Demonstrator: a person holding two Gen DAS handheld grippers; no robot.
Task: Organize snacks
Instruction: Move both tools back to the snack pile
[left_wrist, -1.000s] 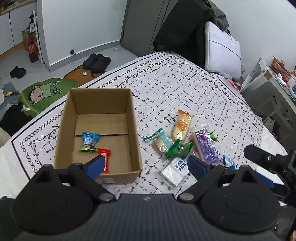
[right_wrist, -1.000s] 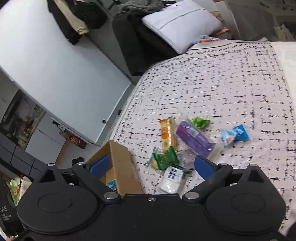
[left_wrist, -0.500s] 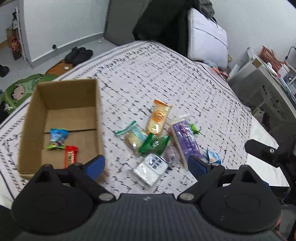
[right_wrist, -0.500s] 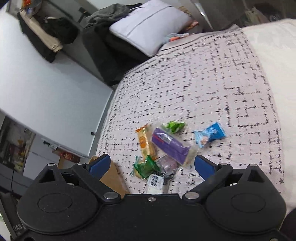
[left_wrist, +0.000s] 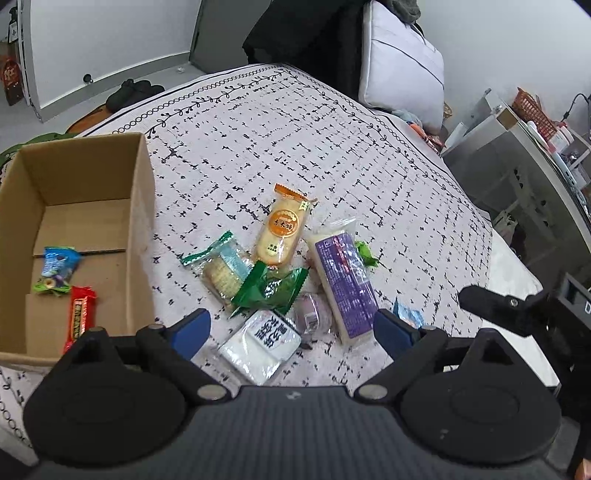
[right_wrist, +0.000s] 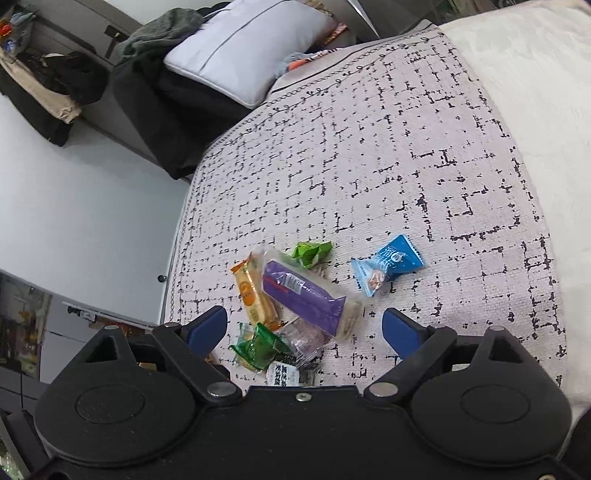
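A cardboard box (left_wrist: 144, 221) stands on the bed at the left, holding a blue packet (left_wrist: 59, 262) and a red bar (left_wrist: 79, 314). To its right lies a pile of snacks: an orange rice cracker (left_wrist: 282, 230), a purple pack (left_wrist: 345, 284), a green packet (left_wrist: 273, 288), a clear cracker pack (left_wrist: 221, 267) and a white pack (left_wrist: 267, 341). My left gripper (left_wrist: 293, 328) hovers open over the white pack. My right gripper (right_wrist: 304, 330) is open above the purple pack (right_wrist: 306, 295), with a blue packet (right_wrist: 388, 264) lying apart to the right.
The snacks rest on a white patterned bedspread (left_wrist: 295, 129). A grey pillow (left_wrist: 400, 70) and dark clothes lie at the bed's far end. A white desk (left_wrist: 517, 155) stands to the right. Slippers (left_wrist: 133, 90) sit on the floor beyond the bed.
Both grippers have shifted right and closer to the snack pile. The box has slid toward the left edge of the left wrist view and has left the right wrist view.
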